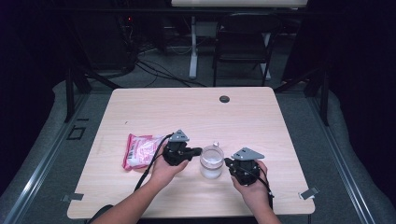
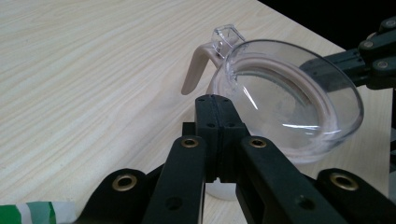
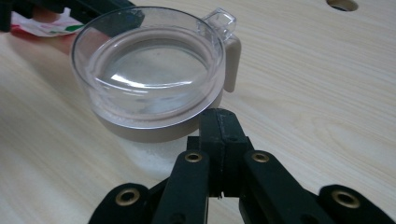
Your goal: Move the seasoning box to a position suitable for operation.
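Table (image 1: 154,105): pale wood-grain top, with a round dark grommet (image 1: 224,99) near its far edge.
Packet (image 1: 139,150): pink and white, lying flat on the left part of the table, just left of the left gripper; a cable from that gripper crosses its right edge.
Left gripper (image 1: 197,151): held in the person's left hand (image 1: 164,170), grey plate on top, pointing right toward the container. Jaws pressed together with nothing between them; in the left gripper view the tips (image 2: 215,100) sit right at the container's near wall, though contact cannot be told.
Container (image 1: 211,161): clear, round and lidded, upright on the table between the two grippers, with whitish contents low inside. Clear lid tab (image 2: 227,36) and beige latch (image 2: 196,69) on its far side.
Right gripper (image 1: 227,162): held in the right hand (image 1: 254,189), pointing left at the container. Jaws closed flat against each other, empty; tips (image 3: 219,116) just beside the container's beige band (image 3: 154,130).
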A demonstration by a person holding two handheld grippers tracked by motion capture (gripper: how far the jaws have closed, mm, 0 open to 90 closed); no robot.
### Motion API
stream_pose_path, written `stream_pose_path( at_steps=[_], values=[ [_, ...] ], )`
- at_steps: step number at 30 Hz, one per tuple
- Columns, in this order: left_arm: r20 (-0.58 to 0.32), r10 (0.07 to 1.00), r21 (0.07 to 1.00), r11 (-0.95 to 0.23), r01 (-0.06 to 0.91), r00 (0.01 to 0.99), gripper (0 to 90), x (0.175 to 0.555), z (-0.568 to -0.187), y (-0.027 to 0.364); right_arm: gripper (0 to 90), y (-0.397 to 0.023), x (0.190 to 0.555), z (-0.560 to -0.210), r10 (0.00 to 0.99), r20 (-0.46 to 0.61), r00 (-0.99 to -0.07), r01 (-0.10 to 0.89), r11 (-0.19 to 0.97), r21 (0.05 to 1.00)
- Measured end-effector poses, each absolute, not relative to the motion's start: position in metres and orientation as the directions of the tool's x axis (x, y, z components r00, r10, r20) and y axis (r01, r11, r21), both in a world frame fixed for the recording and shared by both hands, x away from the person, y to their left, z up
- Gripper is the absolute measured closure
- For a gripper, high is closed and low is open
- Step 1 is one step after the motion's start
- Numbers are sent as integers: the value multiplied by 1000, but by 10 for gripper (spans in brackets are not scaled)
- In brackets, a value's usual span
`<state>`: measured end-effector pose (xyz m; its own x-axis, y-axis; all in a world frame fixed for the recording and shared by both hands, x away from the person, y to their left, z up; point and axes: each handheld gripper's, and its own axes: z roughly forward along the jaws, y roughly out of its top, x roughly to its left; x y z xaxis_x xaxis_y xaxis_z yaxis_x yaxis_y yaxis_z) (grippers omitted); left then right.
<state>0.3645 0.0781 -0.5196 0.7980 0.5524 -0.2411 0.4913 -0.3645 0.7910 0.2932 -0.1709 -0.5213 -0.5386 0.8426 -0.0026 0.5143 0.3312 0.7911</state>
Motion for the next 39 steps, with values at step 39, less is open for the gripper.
stream_pose_path(
  at_steps=[39],
  values=[
    [-117, 748, 838, -279, 469, 654, 724, 309, -515, 173, 708, -163, 364, -554, 762, 33, -646, 503, 393, 770]
  ],
)
